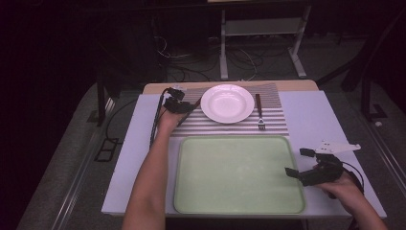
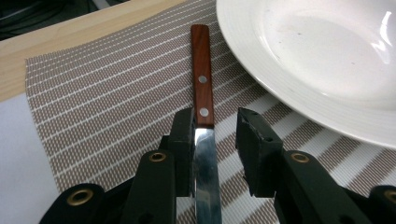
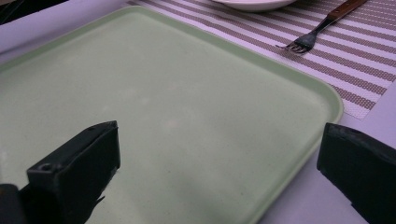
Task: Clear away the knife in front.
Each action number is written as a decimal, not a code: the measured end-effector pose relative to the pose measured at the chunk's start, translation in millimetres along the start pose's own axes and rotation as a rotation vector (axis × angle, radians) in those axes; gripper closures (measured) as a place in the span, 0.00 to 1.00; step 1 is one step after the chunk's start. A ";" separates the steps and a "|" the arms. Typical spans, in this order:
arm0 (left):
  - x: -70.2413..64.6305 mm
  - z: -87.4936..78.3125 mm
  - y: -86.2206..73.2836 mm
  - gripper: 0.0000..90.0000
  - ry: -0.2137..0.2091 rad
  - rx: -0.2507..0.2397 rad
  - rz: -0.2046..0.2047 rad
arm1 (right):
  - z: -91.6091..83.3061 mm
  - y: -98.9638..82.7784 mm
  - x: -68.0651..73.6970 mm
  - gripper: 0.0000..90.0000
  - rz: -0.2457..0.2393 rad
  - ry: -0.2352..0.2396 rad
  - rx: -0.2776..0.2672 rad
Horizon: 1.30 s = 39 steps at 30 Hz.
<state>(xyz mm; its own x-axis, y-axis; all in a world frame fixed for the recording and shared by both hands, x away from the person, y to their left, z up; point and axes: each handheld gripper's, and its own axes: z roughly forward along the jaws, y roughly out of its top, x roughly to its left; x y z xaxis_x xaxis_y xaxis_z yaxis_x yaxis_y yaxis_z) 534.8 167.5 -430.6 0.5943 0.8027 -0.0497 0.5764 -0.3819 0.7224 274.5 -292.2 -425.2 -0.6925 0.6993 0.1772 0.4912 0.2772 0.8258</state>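
My left gripper [image 2: 215, 154] has its jaws apart around the wooden-handled steel knife [image 2: 203, 121], lying on the striped woven placemat [image 2: 107, 112] just beside the white ceramic plate [image 2: 327, 70]. I'd lift straight off without nudging it. My right gripper [image 3: 219, 172] hangs wide open over the pale green plastic tray [image 3: 163, 107].

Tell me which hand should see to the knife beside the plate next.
Left. Its tongs already straddle the knife on the striped placemat, next to the white plate, though the right pad stands clear of the blade. The right tongs hang open over the green tray's far edge.
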 end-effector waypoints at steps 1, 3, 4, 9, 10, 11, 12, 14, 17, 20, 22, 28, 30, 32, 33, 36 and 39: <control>0.6 1.9 0.8 0.75 0.001 0.004 -0.002 | 0.1 0.0 0.0 0.00 0.000 0.001 0.001; 1.4 5.6 2.1 0.75 0.006 0.010 -0.008 | -0.1 0.1 0.0 0.00 0.001 0.002 0.000; 2.3 7.0 2.7 0.75 0.008 0.013 -0.013 | -0.2 0.1 0.0 0.00 0.001 0.001 -0.001; 5.2 12.4 4.9 0.76 0.007 0.002 -0.041 | -0.4 0.1 -0.8 0.00 0.002 0.003 -0.002; 5.1 13.5 5.3 0.76 0.010 -0.001 -0.039 | -0.3 0.1 -1.0 0.00 0.002 0.003 -0.004; 5.0 14.6 5.5 0.76 0.010 -0.003 -0.042 | -0.3 0.1 -1.0 0.00 0.002 0.004 -0.005; 5.0 15.7 5.9 0.76 0.005 0.001 -0.048 | -0.4 0.1 -1.0 0.00 0.002 0.004 -0.005; 4.3 18.2 6.6 0.77 0.004 0.006 -0.048 | -0.5 0.1 -1.0 0.00 0.001 0.005 -0.005; 2.7 21.0 8.1 0.77 0.004 0.016 -0.044 | -0.6 0.1 -1.0 0.00 0.001 0.005 -0.006; 0.6 24.0 9.1 0.78 0.007 0.024 -0.036 | -0.7 0.1 -0.9 0.00 0.001 0.007 -0.006; -0.1 25.4 9.3 0.79 0.011 0.029 -0.034 | -0.8 0.1 -0.8 0.00 0.002 0.007 -0.006; 0.3 28.6 7.6 0.81 0.025 0.047 -0.032 | -0.9 0.3 -0.8 0.00 0.002 0.009 -0.008; -0.1 30.0 6.9 0.81 0.026 0.054 -0.026 | -0.7 0.3 -0.6 0.00 0.003 0.009 -0.009; -0.6 30.6 7.0 0.81 0.028 0.052 -0.024 | -0.6 0.3 -0.6 0.00 0.003 0.010 -0.008; -1.0 30.8 7.0 0.81 0.031 0.052 -0.022 | -0.6 0.3 -0.6 0.00 0.003 0.009 -0.008; -1.2 30.8 6.7 0.82 0.037 0.052 -0.015 | -0.5 0.3 -0.8 0.00 0.003 0.009 -0.009; -1.9 30.9 6.4 0.84 0.045 0.052 -0.009 | -0.6 0.3 -0.5 0.00 0.003 0.010 -0.008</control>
<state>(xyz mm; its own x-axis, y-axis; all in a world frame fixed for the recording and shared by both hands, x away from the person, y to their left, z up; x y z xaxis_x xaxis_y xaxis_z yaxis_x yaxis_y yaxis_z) 554.6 149.4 -447.2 0.5637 0.8256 -0.0242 0.6106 -0.3968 0.6853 274.7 -292.8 -424.6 -0.6961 0.6938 0.1848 0.4890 0.2696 0.8296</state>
